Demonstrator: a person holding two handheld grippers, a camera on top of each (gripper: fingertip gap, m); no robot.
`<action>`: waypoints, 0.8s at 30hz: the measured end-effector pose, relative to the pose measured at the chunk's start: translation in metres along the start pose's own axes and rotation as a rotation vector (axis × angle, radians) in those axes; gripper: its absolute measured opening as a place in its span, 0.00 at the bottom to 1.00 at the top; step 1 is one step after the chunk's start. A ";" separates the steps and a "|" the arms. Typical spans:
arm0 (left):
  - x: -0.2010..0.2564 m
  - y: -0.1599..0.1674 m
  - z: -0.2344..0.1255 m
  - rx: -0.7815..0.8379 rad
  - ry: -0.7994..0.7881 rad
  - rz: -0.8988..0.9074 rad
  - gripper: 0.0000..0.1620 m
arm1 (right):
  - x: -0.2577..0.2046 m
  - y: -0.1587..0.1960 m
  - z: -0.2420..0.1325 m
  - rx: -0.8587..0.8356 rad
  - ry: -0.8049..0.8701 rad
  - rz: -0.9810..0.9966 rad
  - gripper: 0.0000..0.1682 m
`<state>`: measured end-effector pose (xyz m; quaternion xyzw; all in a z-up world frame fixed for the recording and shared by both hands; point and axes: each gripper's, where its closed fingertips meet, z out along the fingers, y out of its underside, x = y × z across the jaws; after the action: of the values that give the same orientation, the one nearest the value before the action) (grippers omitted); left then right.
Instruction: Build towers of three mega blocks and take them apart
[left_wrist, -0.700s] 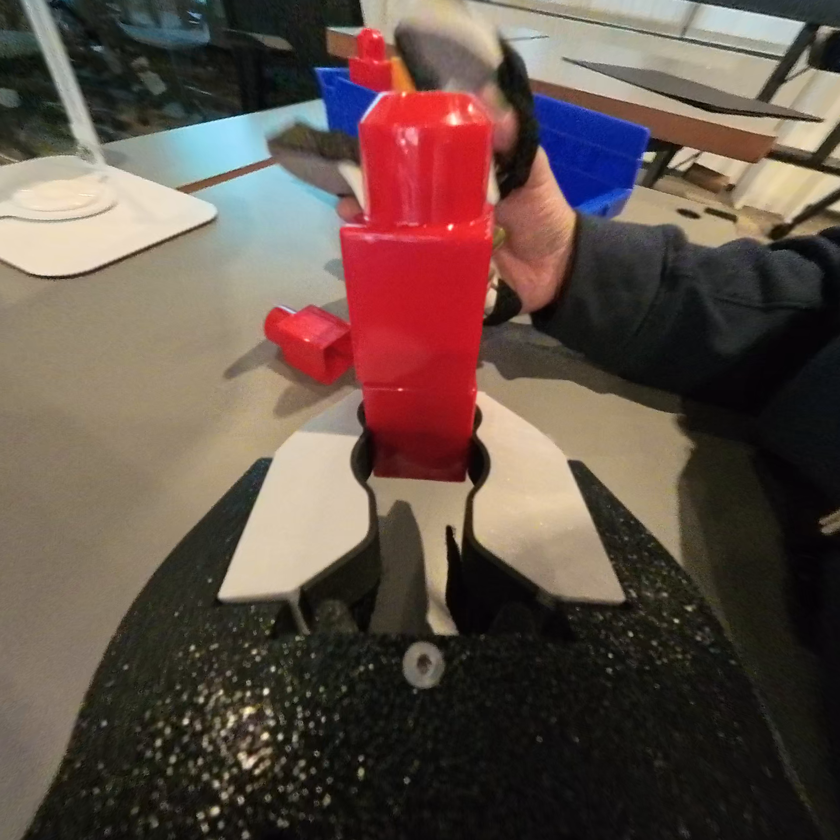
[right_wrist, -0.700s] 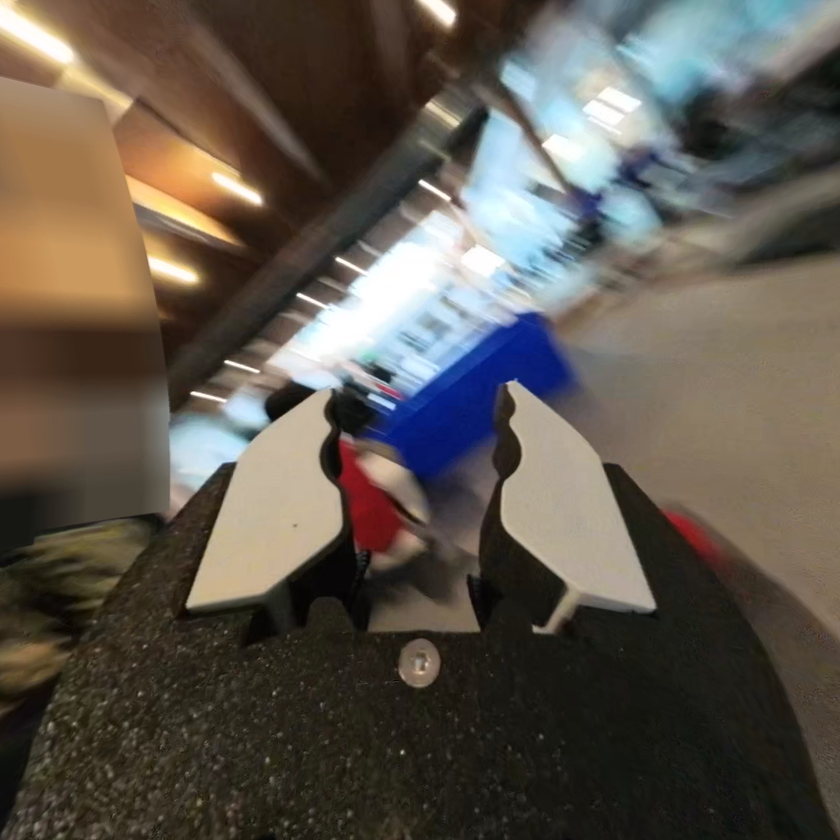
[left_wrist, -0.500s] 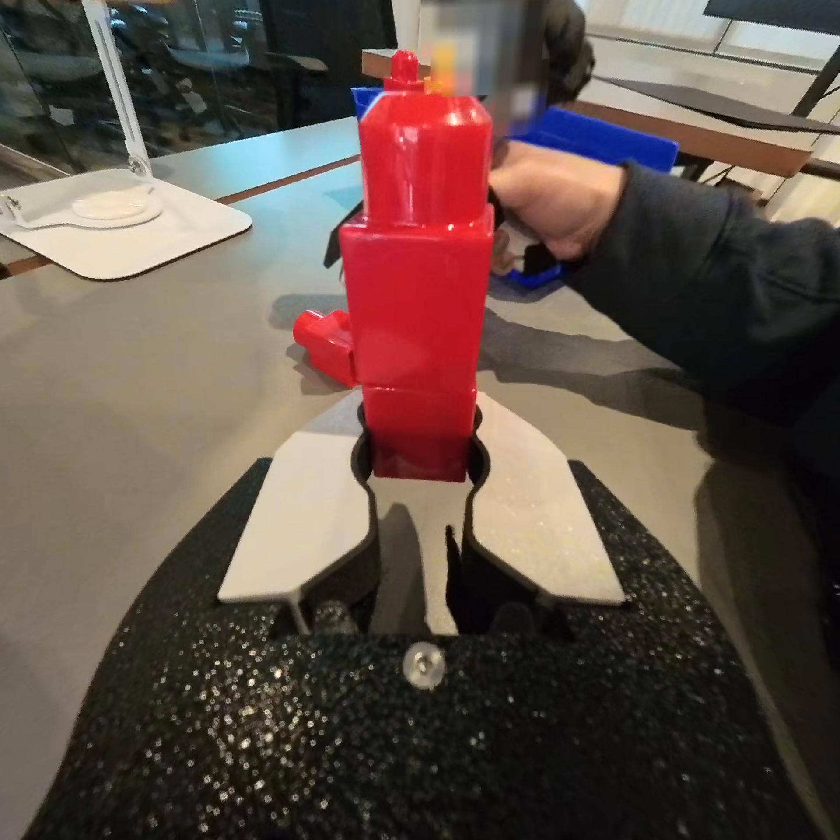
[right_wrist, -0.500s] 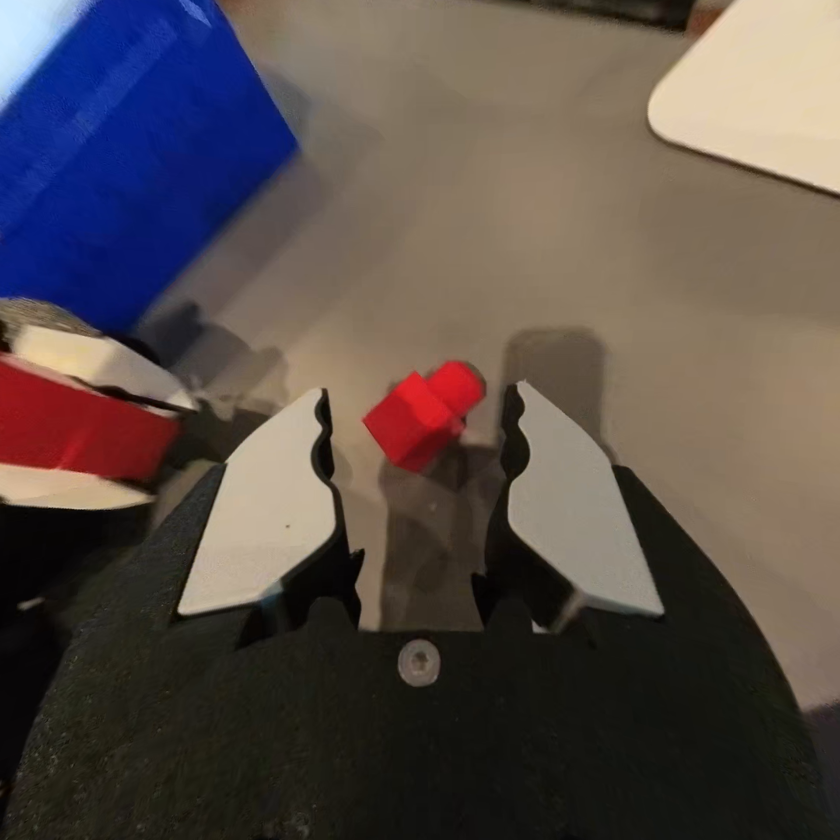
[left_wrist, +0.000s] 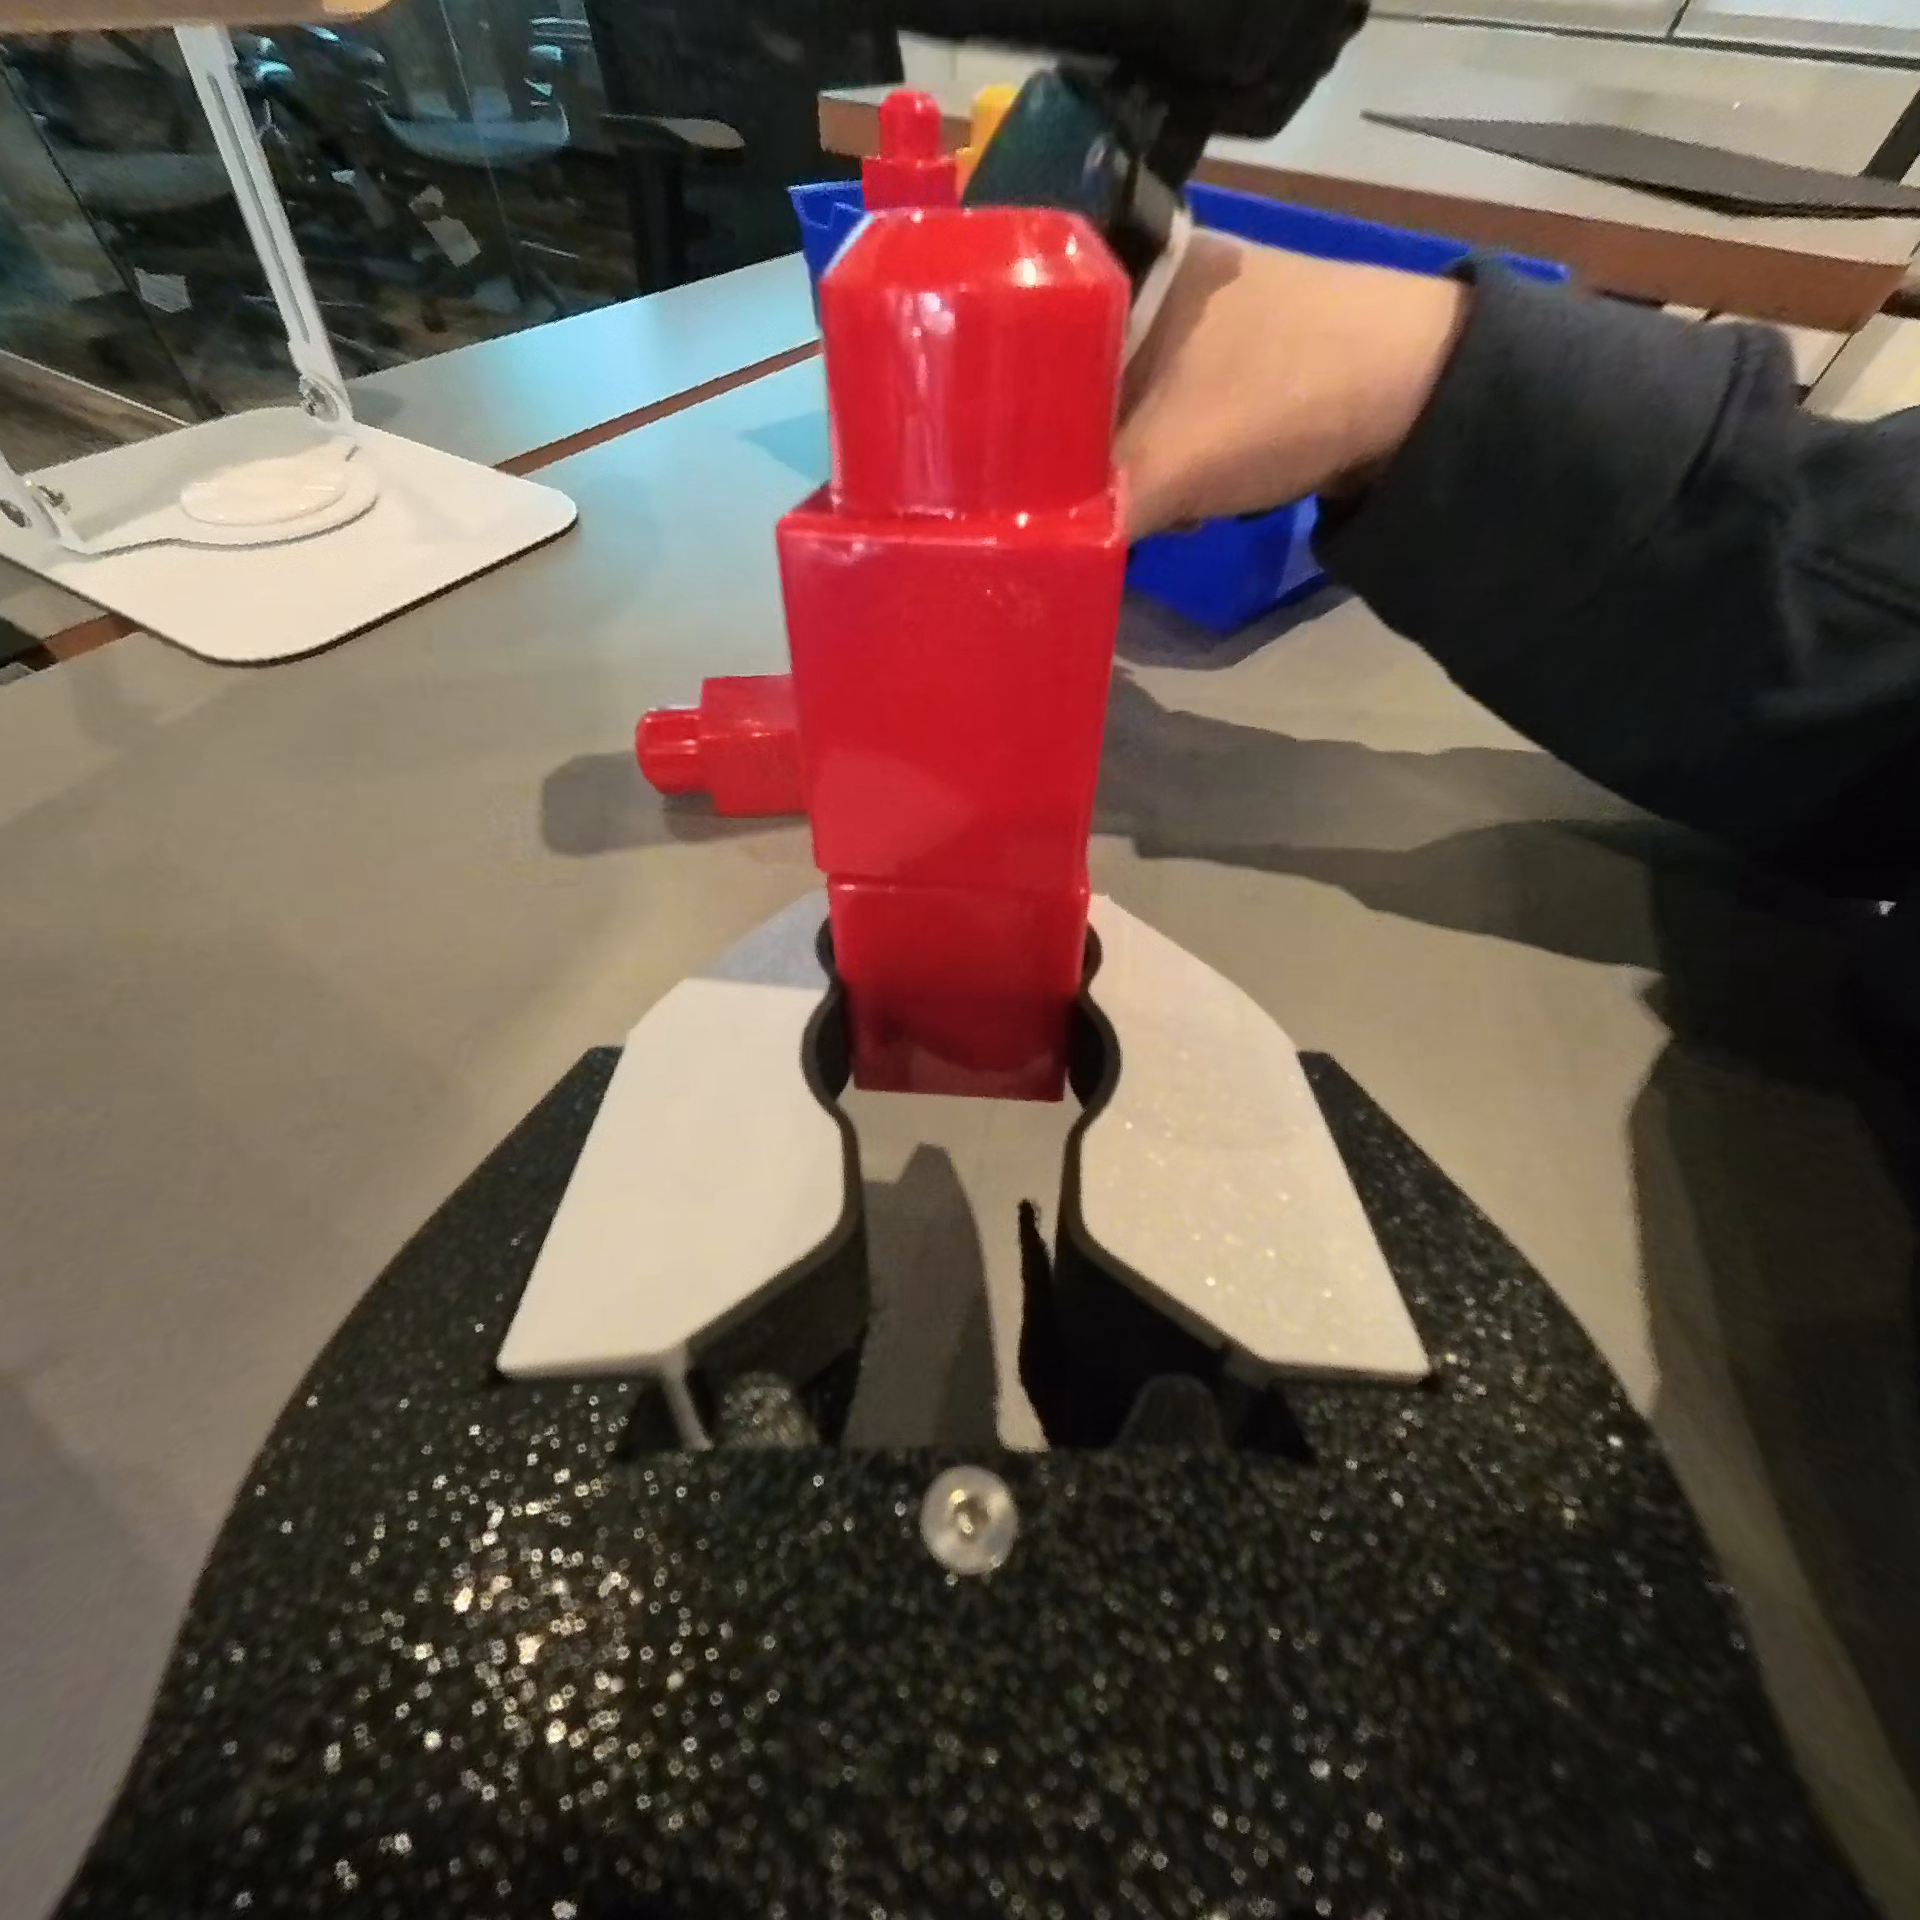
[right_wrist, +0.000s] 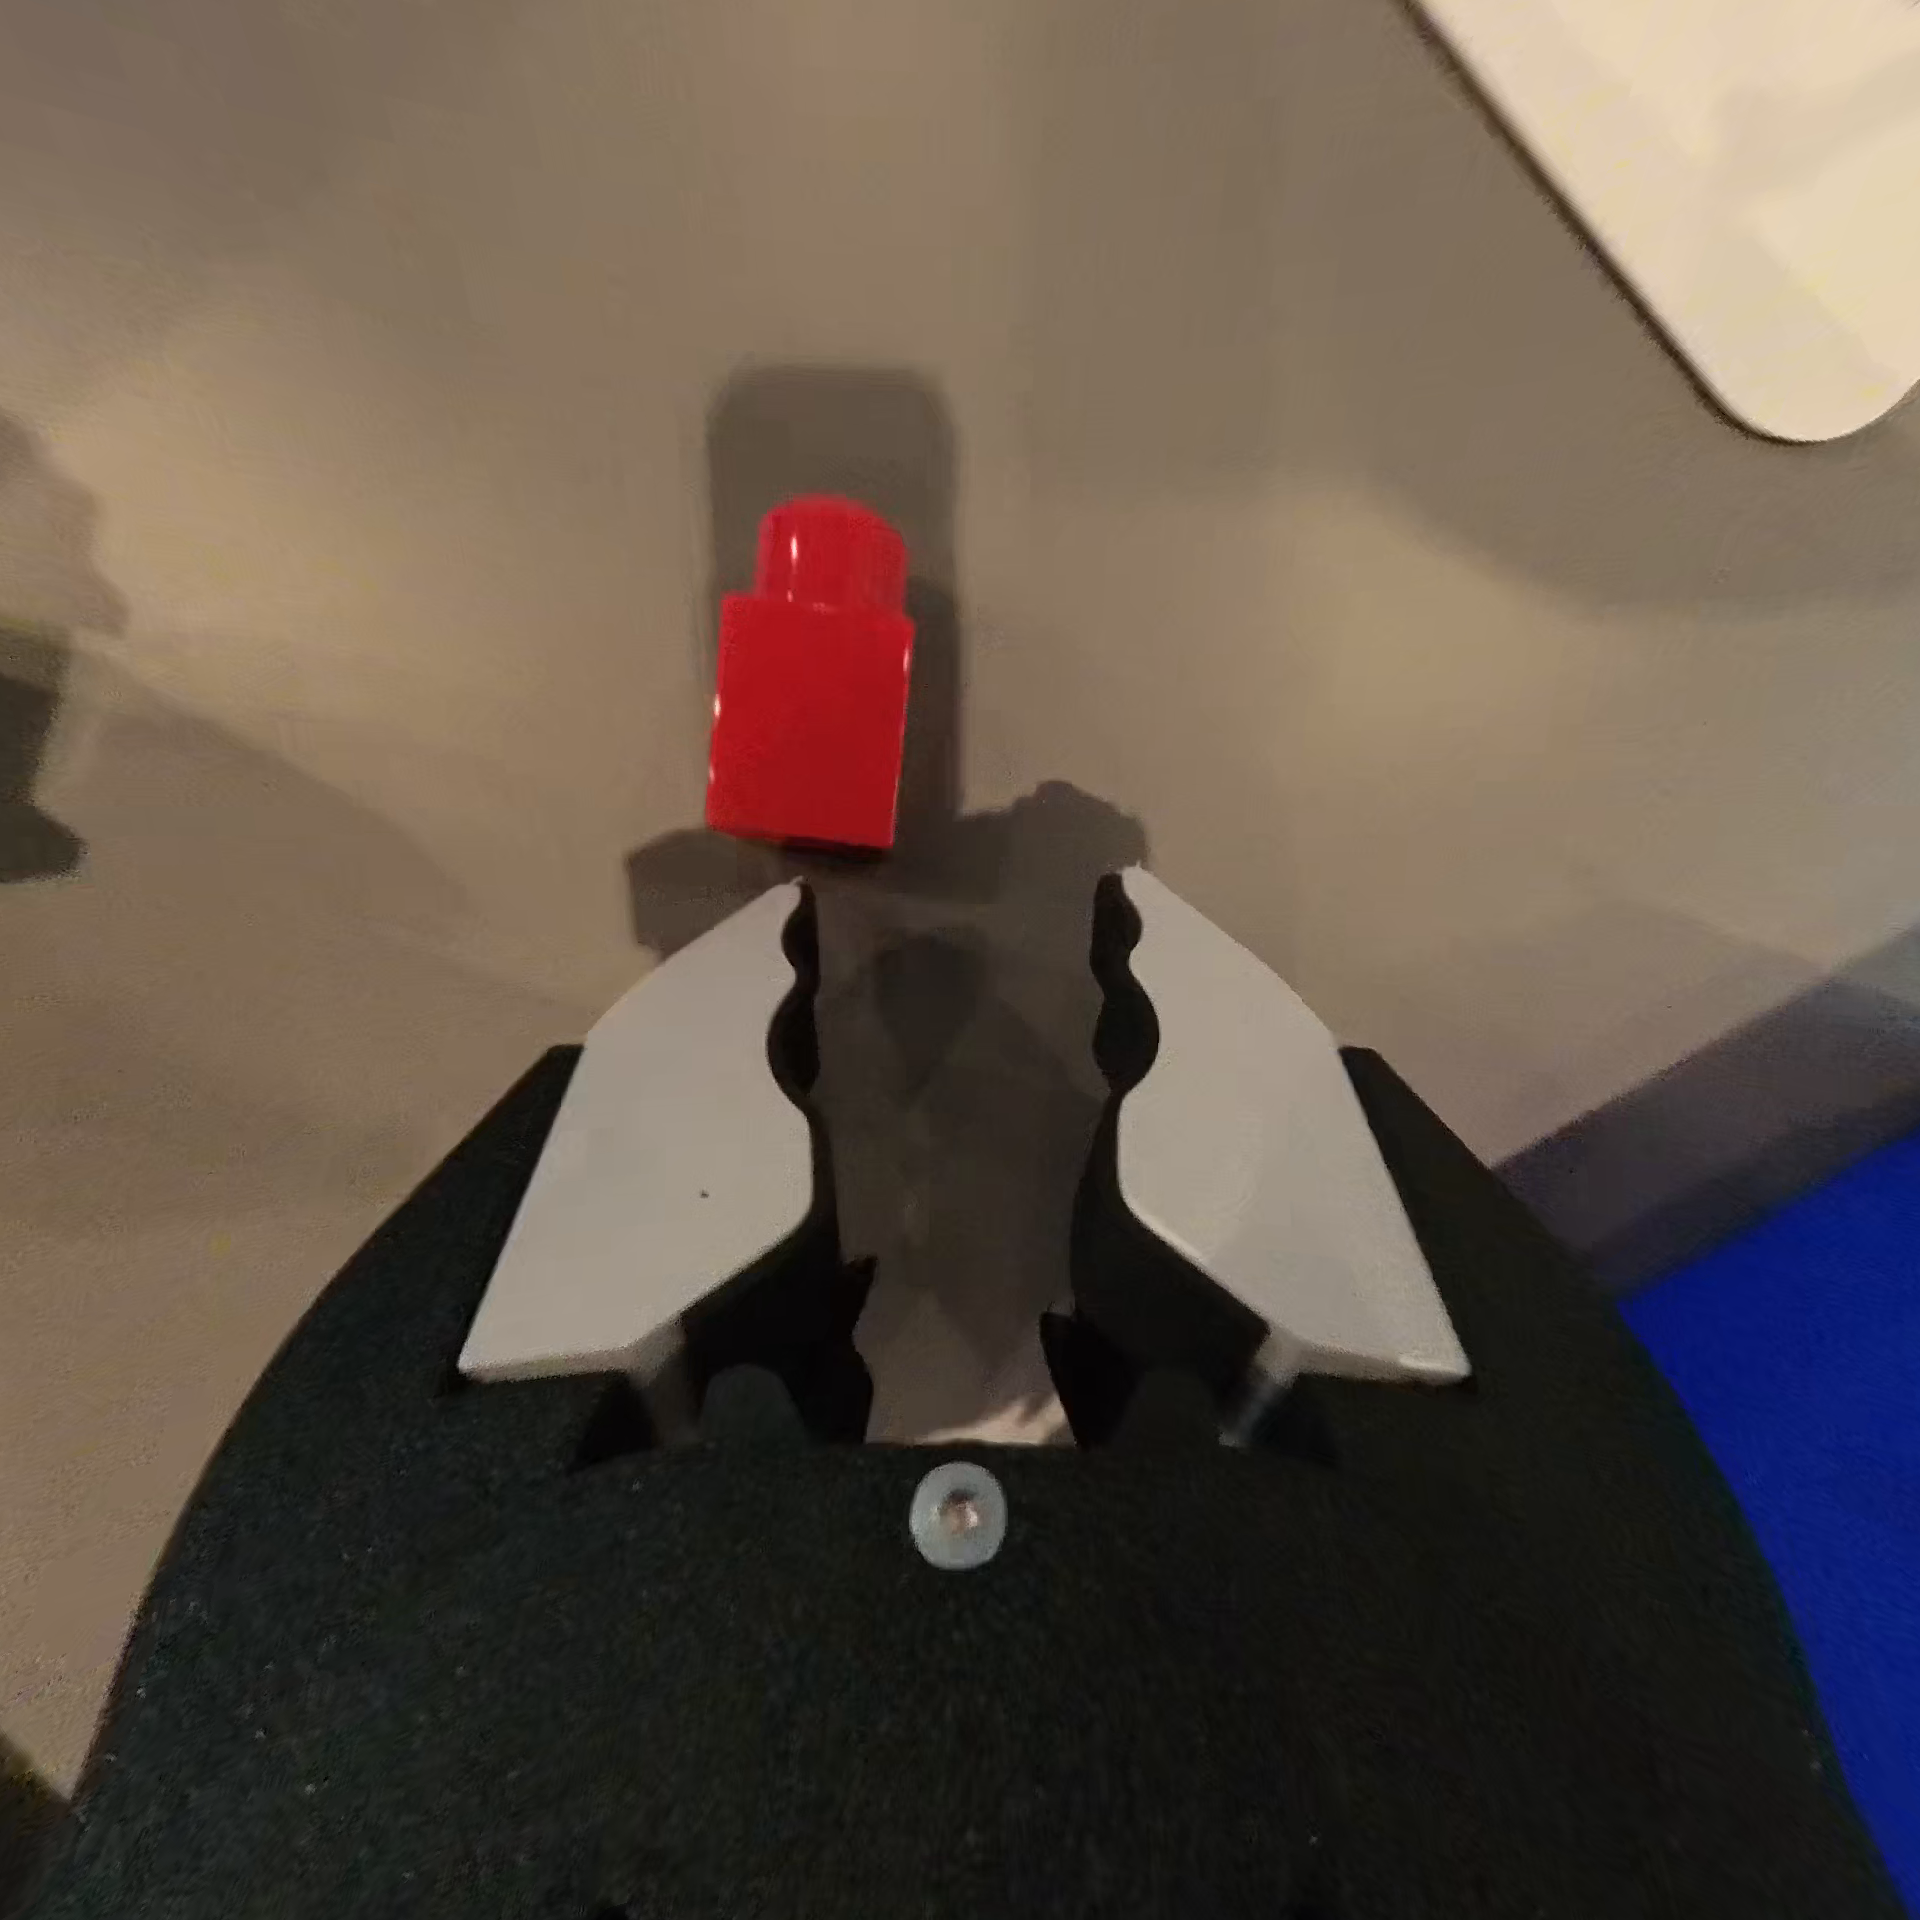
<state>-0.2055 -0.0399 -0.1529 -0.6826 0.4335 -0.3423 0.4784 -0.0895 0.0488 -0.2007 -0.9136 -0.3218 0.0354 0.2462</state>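
Note:
My left gripper (left_wrist: 961, 935) is shut on the bottom block of a red two-block stack (left_wrist: 951, 665), which stands upright between its fingers. Behind the stack a loose red block (left_wrist: 727, 753) lies on its side on the grey table (left_wrist: 312, 935). In the right wrist view the same loose red block (right_wrist: 810, 707) lies just ahead of my right gripper (right_wrist: 956, 888), which is open and empty, pointing down at it. The right gripper's body, held by a hand (left_wrist: 1268, 384), shows above the stack in the left wrist view.
A blue bin (left_wrist: 1299, 312) with a red block (left_wrist: 909, 145) and a yellow one stands at the back; its corner shows in the right wrist view (right_wrist: 1787, 1403). A white stand base (left_wrist: 291, 530) lies at the left, also seen in the right wrist view (right_wrist: 1704, 187). A dark sleeve (left_wrist: 1662, 582) crosses the right side.
My right gripper swung down from pointing at the room and closed in over the loose red block, now lined up ahead of its fingers. The left gripper kept holding the stack.

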 end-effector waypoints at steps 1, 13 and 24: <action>0.001 0.000 0.000 -0.002 0.003 0.001 0.24 | -0.002 -0.006 -0.004 0.052 -0.034 0.025 0.34; 0.000 0.000 0.000 0.006 0.010 -0.011 0.24 | -0.027 -0.050 -0.004 0.233 -0.100 -0.115 0.04; 0.001 -0.001 -0.001 0.011 0.017 -0.015 0.24 | -0.022 -0.033 0.024 0.009 -0.110 -0.076 0.43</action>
<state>-0.2057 -0.0405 -0.1521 -0.6802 0.4306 -0.3539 0.4761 -0.1315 0.0682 -0.2082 -0.8962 -0.3692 0.0776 0.2336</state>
